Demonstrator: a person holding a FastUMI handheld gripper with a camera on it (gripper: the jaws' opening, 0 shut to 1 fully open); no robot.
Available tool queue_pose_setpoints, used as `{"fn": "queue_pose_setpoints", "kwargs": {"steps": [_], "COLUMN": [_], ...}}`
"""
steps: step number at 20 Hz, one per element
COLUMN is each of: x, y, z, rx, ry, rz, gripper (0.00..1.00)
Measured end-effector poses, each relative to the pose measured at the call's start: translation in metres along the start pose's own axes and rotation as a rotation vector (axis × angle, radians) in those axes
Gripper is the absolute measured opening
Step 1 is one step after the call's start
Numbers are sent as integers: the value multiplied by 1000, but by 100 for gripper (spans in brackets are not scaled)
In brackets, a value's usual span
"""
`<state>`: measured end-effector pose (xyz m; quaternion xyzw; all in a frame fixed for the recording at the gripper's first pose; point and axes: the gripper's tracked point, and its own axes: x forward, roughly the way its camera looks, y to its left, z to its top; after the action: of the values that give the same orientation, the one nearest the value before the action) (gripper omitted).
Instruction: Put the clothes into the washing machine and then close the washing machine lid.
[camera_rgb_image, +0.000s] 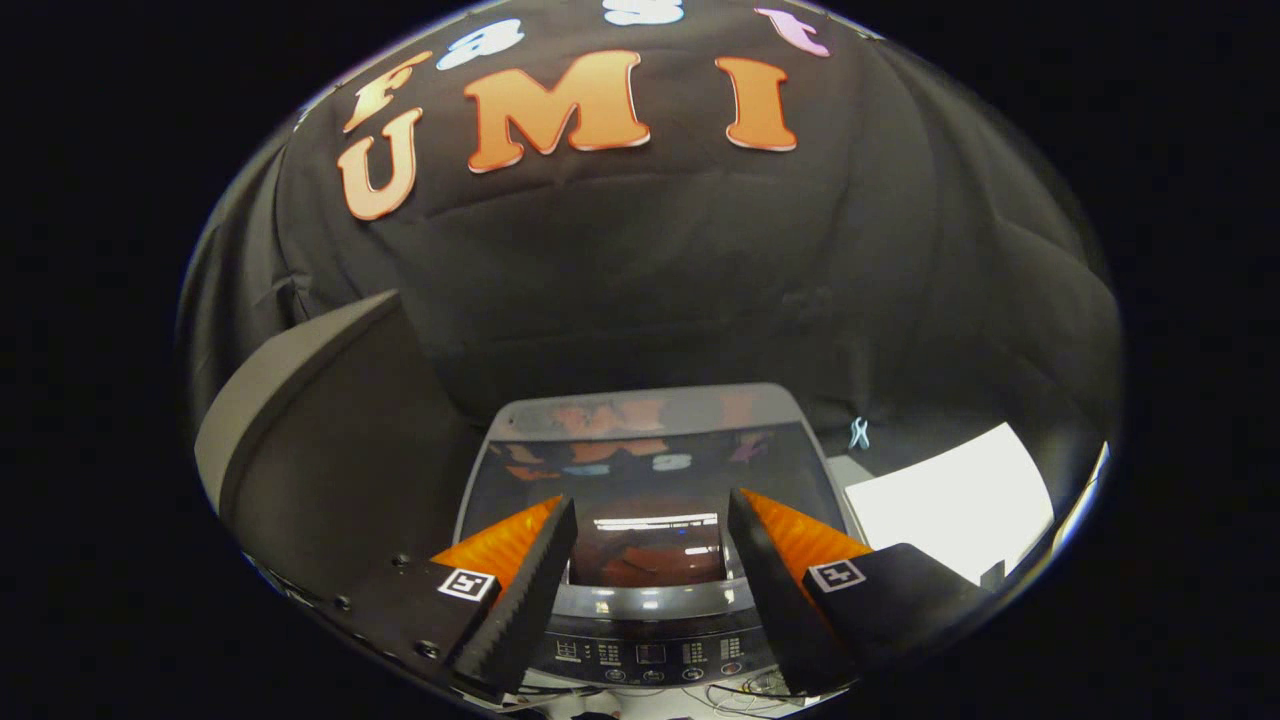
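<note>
Below and just ahead of my fingers stands a top-loading washing machine (648, 602). Its dark glass lid (650, 455) lies flat over the tub and mirrors the booth wall. A reddish-brown shape (645, 560) shows under the glass between my fingers; I cannot tell whether it is clothing or a reflection. The control panel (650, 655) with its buttons runs along the near edge. My gripper (652, 505) hovers over the lid, open, with nothing between its fingers.
A large grey slanted panel (300, 420) rises to the left of the machine. To the right lies a flat white surface (950, 500), with a small pale blue clip-like item (858, 432) behind it. Thin wires (745, 690) lie in front of the control panel.
</note>
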<state>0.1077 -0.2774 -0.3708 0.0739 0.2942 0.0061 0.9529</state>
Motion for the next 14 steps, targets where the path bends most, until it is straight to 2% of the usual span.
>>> {"fn": "queue_pose_setpoints", "kwargs": {"steps": [4,7,14], "x": [-49,-84,-151], "y": [11,15,43], "z": [47,89,141], "rx": [4,-2,9], "ry": [-107,-204,-310], "rz": [31,19,22], "gripper": [98,98,97]}}
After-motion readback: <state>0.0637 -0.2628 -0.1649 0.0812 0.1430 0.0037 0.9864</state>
